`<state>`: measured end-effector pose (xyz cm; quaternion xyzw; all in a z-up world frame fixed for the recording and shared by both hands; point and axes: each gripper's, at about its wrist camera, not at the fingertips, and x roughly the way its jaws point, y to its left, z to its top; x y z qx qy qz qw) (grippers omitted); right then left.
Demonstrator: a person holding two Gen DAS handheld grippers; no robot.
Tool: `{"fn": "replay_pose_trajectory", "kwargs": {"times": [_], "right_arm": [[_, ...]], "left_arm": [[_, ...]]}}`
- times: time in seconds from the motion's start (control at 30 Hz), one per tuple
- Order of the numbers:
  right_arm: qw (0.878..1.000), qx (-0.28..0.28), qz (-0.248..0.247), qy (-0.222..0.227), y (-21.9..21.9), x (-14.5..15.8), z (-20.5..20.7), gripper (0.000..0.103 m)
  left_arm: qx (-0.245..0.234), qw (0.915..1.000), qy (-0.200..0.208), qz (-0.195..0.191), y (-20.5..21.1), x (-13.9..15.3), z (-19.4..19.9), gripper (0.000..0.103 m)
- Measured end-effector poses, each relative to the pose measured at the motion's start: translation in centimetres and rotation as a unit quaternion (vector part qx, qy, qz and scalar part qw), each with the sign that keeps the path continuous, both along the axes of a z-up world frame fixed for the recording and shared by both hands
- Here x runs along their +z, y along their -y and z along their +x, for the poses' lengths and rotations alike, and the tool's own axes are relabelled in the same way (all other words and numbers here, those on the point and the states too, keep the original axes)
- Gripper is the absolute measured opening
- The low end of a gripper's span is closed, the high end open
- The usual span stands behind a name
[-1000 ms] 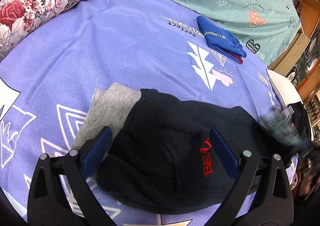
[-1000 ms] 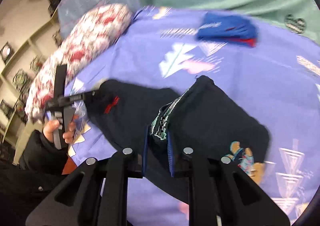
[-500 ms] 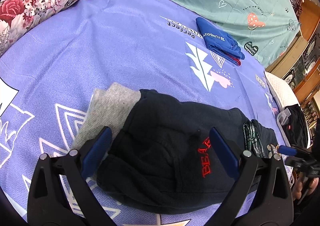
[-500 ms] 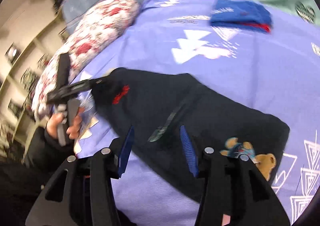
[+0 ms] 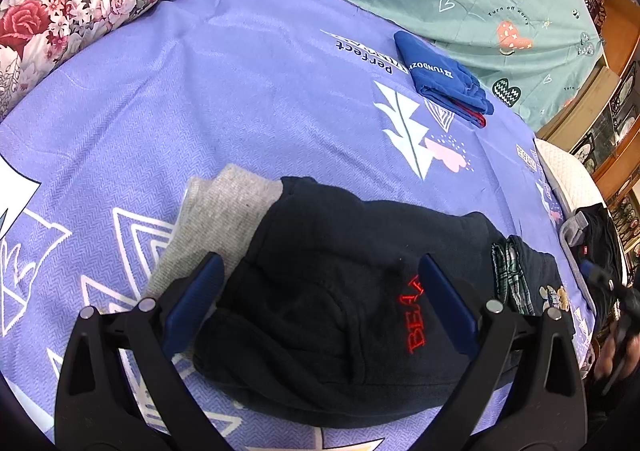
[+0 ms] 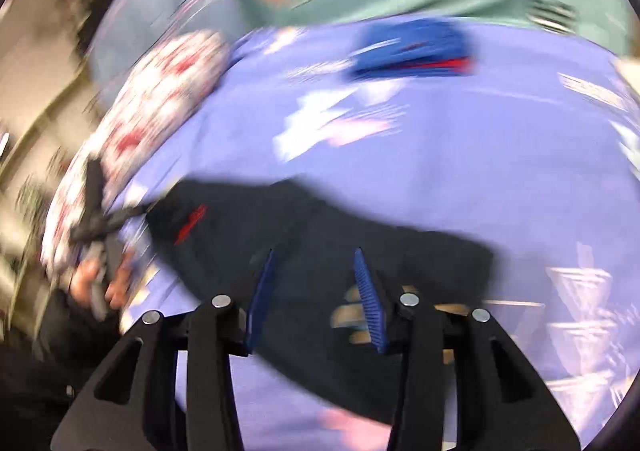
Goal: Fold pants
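Right hand-held gripper now withdrawn, jaws apart, motion-blurred over pants.

One view sharp, the other a smeary mess

Left wrist view is evenly lit, soft indoor light, barely any shadows, crisp on the purple patterned bedsheet, though the black fleece pants swallow detail and the lower right of the frame blurs. Right wrist view is streaked with motion blur, the folded blue garment smeared sideways. Both bend hard at the edges, with dark corners.
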<state>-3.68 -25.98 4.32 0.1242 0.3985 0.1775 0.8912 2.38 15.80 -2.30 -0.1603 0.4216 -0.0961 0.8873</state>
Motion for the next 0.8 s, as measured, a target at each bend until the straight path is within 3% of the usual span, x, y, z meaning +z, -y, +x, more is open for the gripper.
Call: {"fn": "replay_pose_trajectory", "kwargs": {"times": [0.03,0.1,0.13,0.23,0.33,0.37,0.43,0.5,0.6,0.63,0.7,0.8], "right_arm": [[1.000,-0.018,0.010,-0.020,1.5,-1.0,0.6,0.042],[0.994,-0.006,0.034,-0.108,2.6,-5.3,2.7,0.042],[0.991,0.000,0.043,-0.124,2.6,-6.7,3.0,0.039],[0.995,0.001,0.043,-0.091,2.7,-4.6,1.5,0.035],[0.997,0.040,0.023,-0.060,2.1,-2.2,-1.0,0.035],[0.996,0.053,0.012,-0.065,1.8,-2.2,-1.6,0.035],[0.990,0.079,-0.026,-0.117,0.8,-4.8,-2.3,0.035],[0.992,0.078,-0.015,-0.103,1.1,-5.8,-2.6,0.035],[0.993,0.072,0.040,-0.085,2.5,-4.0,-2.7,0.036],[0.993,0.071,0.067,-0.061,3.3,-3.2,-2.6,0.038],[0.995,0.050,0.076,-0.029,4.5,-2.8,-2.4,0.056],[0.998,0.010,0.067,-0.007,6.2,-3.2,-0.8,0.078]], "left_arm": [[0.000,1.0000,0.000,0.002,0.0,0.0,0.0,0.099],[0.000,1.0000,-0.001,0.006,0.1,0.0,0.0,0.099],[0.001,1.0000,-0.002,0.007,0.1,-0.1,0.1,0.099],[0.001,1.0000,0.000,0.008,0.2,0.0,0.0,0.099],[0.001,0.9999,-0.001,0.012,0.2,0.0,0.0,0.099],[0.001,0.9999,-0.001,0.013,0.2,0.0,0.0,0.099],[0.001,0.9999,-0.002,0.014,0.2,0.0,0.1,0.099],[0.001,1.0000,-0.004,0.006,-0.1,0.0,0.1,0.099],[0.033,0.9990,0.025,-0.017,-1.6,1.6,-1.6,0.099],[0.036,0.9980,0.030,-0.043,-2.4,2.2,-2.3,0.099],[0.037,0.9957,0.023,-0.082,-3.9,3.3,-3.9,0.101],[0.060,0.9908,-0.032,-0.118,-5.8,3.1,-5.3,0.101]]}}
